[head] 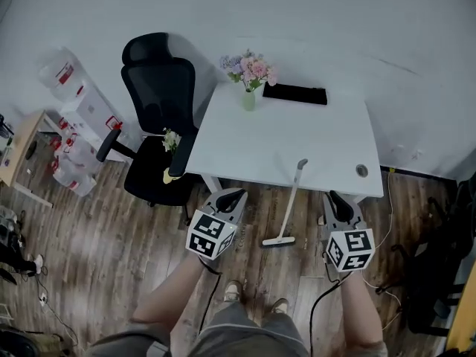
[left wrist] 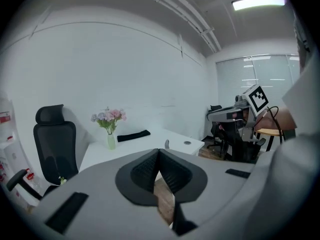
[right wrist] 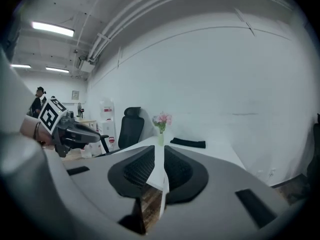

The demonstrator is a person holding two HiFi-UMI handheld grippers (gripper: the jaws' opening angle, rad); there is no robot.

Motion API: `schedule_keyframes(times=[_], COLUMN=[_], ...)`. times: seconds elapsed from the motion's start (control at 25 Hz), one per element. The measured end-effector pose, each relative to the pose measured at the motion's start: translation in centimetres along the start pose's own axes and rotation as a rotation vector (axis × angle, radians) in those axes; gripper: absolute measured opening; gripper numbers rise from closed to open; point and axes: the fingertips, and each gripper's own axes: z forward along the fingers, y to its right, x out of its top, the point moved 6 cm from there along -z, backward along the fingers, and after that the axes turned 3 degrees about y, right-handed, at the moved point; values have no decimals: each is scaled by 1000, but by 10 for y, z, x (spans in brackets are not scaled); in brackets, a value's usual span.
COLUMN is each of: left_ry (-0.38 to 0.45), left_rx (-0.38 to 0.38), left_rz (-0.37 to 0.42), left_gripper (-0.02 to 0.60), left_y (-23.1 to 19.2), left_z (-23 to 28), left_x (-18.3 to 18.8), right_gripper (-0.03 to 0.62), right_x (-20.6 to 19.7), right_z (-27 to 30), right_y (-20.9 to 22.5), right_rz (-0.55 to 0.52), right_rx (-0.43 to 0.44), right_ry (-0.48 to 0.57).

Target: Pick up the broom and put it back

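Broom (head: 288,207) leaned on table (head: 297,136) front edge, btwn 2 grippers; R gripper (head: 335,197) looked nearer, jaws barely apart, empty; L gripper (head: 236,195) jaws shut, empty.

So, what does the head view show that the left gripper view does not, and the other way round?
Only the head view: the broom head and the person's shoes. Only the left gripper view: the ceiling light and the window blinds. Both: the black office chair, the flower vase and the white table.
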Motion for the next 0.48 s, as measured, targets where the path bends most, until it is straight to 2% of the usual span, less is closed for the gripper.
schedule_keyframes(times=[0.2,0.36,0.48], left_ry=[66,120,155], left_rx=[10,-6,-8], left_rz=[16,38,48], left_gripper=[17,17,17], left_y=[9,23,27], left_z=[-33,-60,-83], left_x=[51,80,98], right_gripper=[64,57,52], right_x=[59,91,114], right_z=[-48,-88,-113], right_y=[-2,-10,-23], right_rz=[28,101,102], right_rx=[1,26,29], right_ry=[111,181,224])
